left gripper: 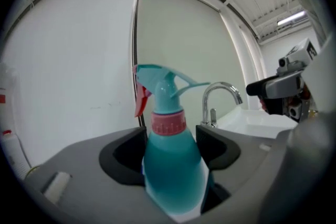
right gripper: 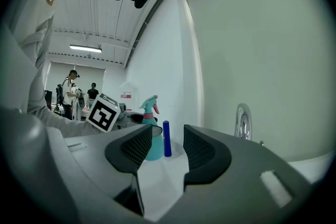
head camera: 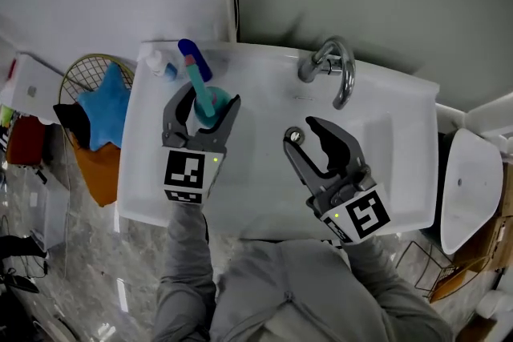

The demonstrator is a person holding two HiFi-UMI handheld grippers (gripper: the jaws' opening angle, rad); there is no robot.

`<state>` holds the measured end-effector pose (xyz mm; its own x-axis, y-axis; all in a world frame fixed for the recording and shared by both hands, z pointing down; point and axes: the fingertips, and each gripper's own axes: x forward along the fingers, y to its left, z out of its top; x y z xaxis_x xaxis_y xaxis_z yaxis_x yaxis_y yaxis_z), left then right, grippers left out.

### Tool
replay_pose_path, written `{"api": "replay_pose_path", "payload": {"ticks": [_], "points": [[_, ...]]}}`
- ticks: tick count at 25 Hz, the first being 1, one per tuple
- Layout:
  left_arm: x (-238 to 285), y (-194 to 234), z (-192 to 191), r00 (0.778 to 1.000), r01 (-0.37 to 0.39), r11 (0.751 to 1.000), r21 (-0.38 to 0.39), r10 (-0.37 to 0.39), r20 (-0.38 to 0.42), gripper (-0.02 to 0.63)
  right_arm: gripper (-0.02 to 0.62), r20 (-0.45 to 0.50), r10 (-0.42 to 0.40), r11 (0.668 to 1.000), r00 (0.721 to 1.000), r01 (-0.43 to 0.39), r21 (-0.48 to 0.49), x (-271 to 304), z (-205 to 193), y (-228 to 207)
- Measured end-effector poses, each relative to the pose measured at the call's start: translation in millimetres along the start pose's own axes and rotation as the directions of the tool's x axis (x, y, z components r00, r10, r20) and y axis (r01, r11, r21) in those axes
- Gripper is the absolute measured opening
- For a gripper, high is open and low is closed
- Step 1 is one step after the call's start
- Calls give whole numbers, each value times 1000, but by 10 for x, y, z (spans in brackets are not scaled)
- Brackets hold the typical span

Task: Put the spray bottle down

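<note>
Over the white sink (head camera: 401,140), left of its faucet (head camera: 333,68), the left gripper (head camera: 210,98) has its fingers clamped on the teal spray bottle (left gripper: 173,165), upright and probably ready for lowering, while the right gripper (head camera: 306,130), in front of the faucet, hangs with fingers apart and empty.

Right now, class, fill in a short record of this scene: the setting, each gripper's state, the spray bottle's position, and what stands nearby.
setting: white sink with a chrome faucet
left gripper: shut on the teal spray bottle
spray bottle position: upright, near the sink's back left corner
right gripper: open, empty, over the basin
nearby: blue tube and small white bottle behind the spray bottle
task state: bottle not yet released
</note>
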<state>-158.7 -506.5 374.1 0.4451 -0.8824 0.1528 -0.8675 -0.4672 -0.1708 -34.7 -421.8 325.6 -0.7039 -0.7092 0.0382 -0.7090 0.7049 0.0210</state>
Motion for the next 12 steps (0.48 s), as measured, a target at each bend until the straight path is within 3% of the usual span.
{"api": "replay_pose_path", "payload": {"ticks": [12], "points": [[980,117,-332,999,54,998,-13,-54,4,347,184,-43,54,998,998,-54,18,392,-154,-74]]}}
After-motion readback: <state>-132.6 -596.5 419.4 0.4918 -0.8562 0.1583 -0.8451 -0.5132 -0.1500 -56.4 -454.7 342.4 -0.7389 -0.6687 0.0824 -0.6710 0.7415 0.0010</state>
